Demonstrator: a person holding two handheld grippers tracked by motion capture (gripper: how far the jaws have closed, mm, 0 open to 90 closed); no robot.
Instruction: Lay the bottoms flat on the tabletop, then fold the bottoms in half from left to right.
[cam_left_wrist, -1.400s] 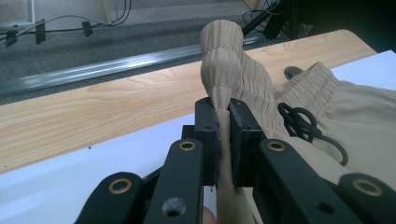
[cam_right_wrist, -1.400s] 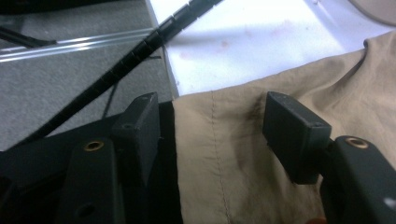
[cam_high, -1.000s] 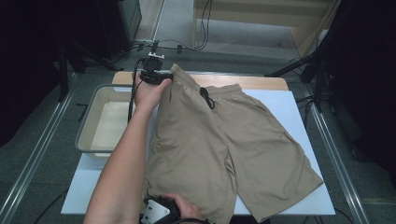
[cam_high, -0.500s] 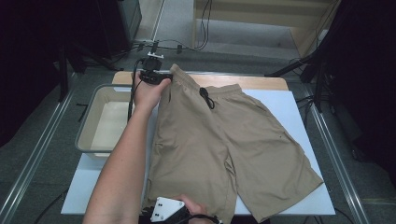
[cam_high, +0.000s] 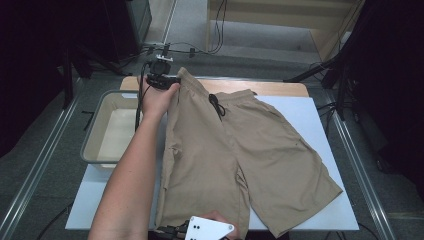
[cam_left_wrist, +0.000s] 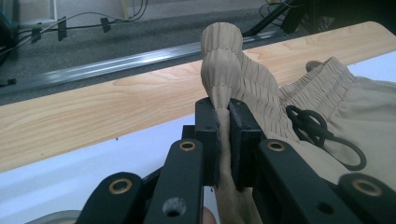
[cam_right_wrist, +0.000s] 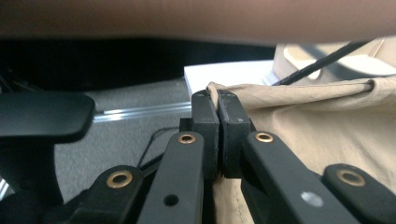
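Lying flat on white table (cam_high: 310, 115): tan shorts (cam_high: 250, 155); left gripper (cam_left_wrist: 223, 122) pinching waistband, right gripper (cam_right_wrist: 218, 122) clamped on leg hem, beside tray (cam_high: 100, 125).

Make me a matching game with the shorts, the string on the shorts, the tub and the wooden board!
Things:
1. shorts
2. drawstring
3. tub
4. wooden board

Descriptions:
A. black, at the waistband
B. tan, spread on the table
C. along the far edge of the table
D. left of the shorts

Pairs: 1-B, 2-A, 3-D, 4-C
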